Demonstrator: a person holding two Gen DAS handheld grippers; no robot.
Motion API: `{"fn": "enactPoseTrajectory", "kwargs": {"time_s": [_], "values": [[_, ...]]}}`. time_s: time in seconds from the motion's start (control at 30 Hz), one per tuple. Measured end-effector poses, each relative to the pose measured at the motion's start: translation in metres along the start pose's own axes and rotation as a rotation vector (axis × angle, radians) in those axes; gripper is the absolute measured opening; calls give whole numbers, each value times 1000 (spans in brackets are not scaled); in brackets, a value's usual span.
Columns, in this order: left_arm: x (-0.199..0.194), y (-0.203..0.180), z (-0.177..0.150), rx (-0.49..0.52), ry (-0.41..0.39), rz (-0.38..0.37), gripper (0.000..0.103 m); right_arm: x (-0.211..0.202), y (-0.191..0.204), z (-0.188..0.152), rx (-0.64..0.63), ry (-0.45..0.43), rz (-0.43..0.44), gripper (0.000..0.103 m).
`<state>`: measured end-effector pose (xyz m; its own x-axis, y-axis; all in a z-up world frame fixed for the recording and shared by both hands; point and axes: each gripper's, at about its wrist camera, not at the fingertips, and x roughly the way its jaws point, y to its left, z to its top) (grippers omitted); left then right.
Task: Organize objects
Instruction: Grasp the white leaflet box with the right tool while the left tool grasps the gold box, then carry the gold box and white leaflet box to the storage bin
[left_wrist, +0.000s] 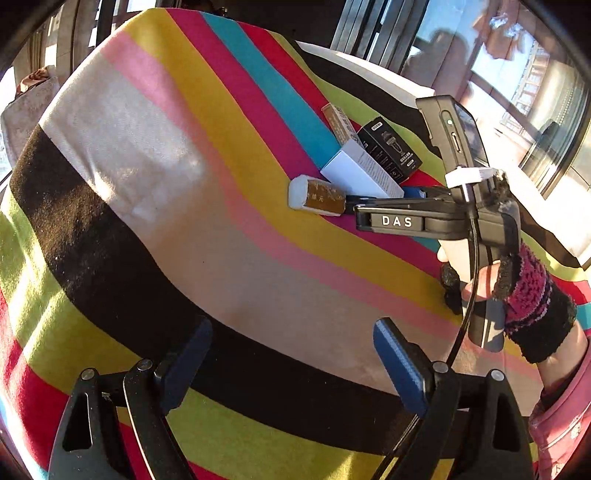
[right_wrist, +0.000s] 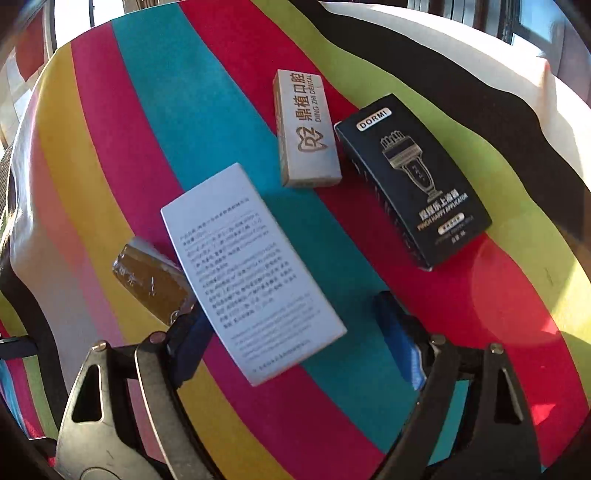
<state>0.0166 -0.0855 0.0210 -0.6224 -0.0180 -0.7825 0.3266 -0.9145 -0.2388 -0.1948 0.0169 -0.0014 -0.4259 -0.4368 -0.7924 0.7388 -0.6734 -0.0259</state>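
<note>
Evidently mid-sort: right gripper (right_wrist: 295, 339) w/ jaws apart astride white box (right_wrist: 247, 273), prob lining up a grab; gold pack (right_wrist: 151, 280) touching left pad. Left gripper (left_wrist: 291, 358) spread, holding nothing, parked clear. Dental box (right_wrist: 306, 129) & black box (right_wrist: 410, 181) side by side farther back on striped cloth (right_wrist: 480, 314).

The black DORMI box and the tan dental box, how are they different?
The black DORMI box is dark, while the tan dental box is pale beige. The DORMI box shows a gold device drawing; the dental box shows a tooth logo with big characters. The DORMI box looks bigger. Both lie flat, side by side, on the striped cloth.
</note>
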Motion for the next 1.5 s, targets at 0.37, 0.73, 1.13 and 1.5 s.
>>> {"fn": "enactPoseTrajectory", "kwargs": {"time_s": [0.37,0.73,1.13,1.5], "values": [[56,-44,53,16,50,63,90,-111,-10,-117,189,36,-144,45],[35,-66,10,185,18,134,29,-212,7,-208,396,-76,-124,46],[-45,-62,-81,240,16,1,29,-217,77,-245,353,-69,-59,46],[-91,-40,-120,281,-38,23,29,-241,134,-249,265,-54,-75,46]]}}
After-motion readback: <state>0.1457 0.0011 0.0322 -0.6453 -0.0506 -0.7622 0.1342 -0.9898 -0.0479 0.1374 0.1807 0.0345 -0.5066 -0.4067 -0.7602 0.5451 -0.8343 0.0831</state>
